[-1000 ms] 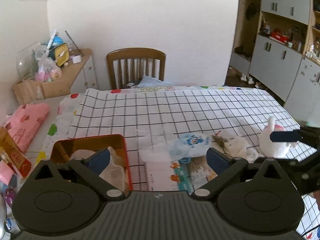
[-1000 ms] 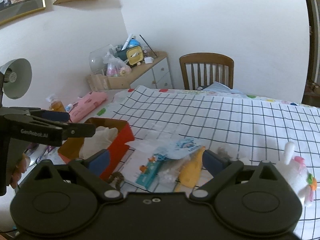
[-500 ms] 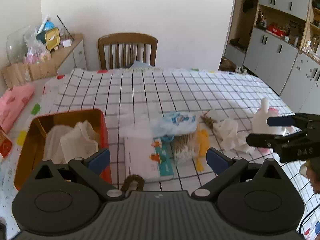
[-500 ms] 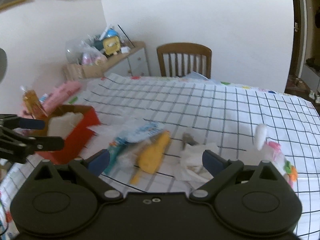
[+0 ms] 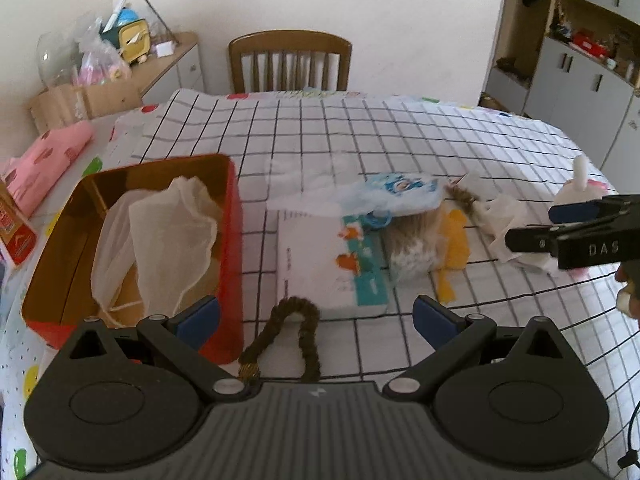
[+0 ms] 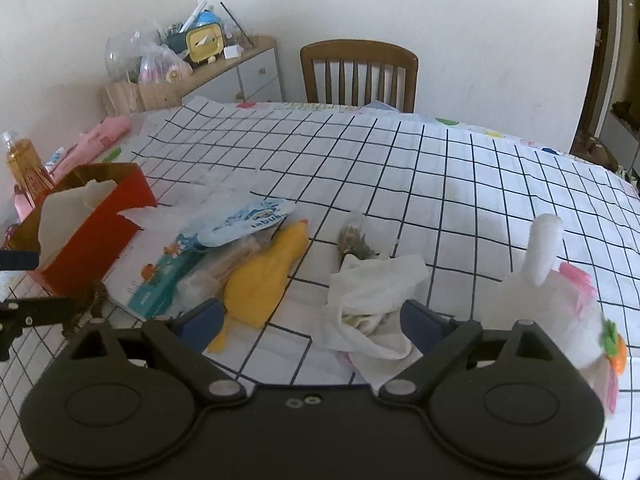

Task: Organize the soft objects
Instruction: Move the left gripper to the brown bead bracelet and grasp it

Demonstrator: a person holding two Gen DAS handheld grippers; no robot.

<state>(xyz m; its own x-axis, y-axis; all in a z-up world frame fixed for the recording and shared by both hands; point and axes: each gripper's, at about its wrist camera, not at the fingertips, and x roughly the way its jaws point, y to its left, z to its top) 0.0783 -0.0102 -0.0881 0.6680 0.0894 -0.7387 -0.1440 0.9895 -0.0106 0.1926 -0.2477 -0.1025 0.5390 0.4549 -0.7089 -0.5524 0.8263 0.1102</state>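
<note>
A red tin box (image 5: 234,240) (image 6: 100,236) on the checked tablecloth holds white gauze cloth (image 5: 160,236). Right of it lie a wipes pack (image 5: 332,264), a blue-printed plastic bag (image 5: 384,196), a yellow plush (image 6: 264,276) and a brown hair tie (image 5: 288,332). A crumpled white cloth (image 6: 376,292) and a white bunny plush (image 6: 560,300) lie further right. My left gripper (image 5: 316,318) is open and empty over the hair tie. My right gripper (image 6: 312,318) is open and empty, just before the white cloth.
A wooden chair (image 5: 290,60) stands at the table's far side. A cluttered side cabinet (image 5: 132,60) is at the back left. A pink towel (image 5: 48,160) and an amber bottle (image 6: 26,164) sit at the table's left edge. Grey cupboards (image 5: 580,76) are on the right.
My left gripper pulled back from over the red box toward the near edge; the hair tie came into view. My right gripper swung right and closed in on the white cloth.
</note>
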